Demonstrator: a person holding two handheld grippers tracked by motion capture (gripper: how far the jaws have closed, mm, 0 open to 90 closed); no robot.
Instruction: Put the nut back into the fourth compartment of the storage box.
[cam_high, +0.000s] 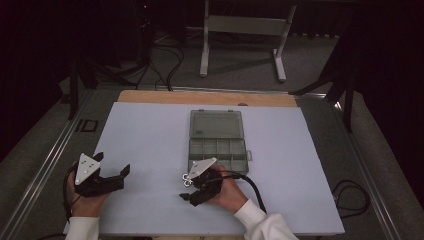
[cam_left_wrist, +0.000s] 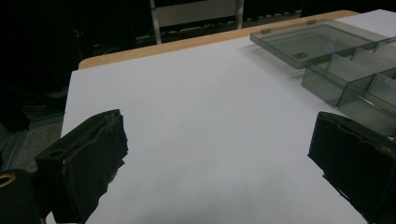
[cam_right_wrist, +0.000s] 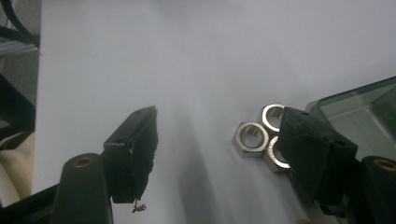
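Now right gripper (cam_right_wrist: 217, 140) jaws apart beside three hex nuts (cam_right_wrist: 252, 138), nothing held, left gripper (cam_left_wrist: 217, 154) jaws wide, empty.

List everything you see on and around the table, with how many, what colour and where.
hex nuts: three, silver, clustered on the sheet by the box's near left corner, beside the right gripper's jaw
compartment box: one, clear grey, table centre, lid folded open behind it
sheet: one, white, covering the table
table: one, wooden edge at the far side
stand: one, white frame, on the floor beyond the table
cables: several, black, on the floor
left gripper: one, black, near left, open, nothing between its jaws
right gripper: one, black, front centre, open over the sheet
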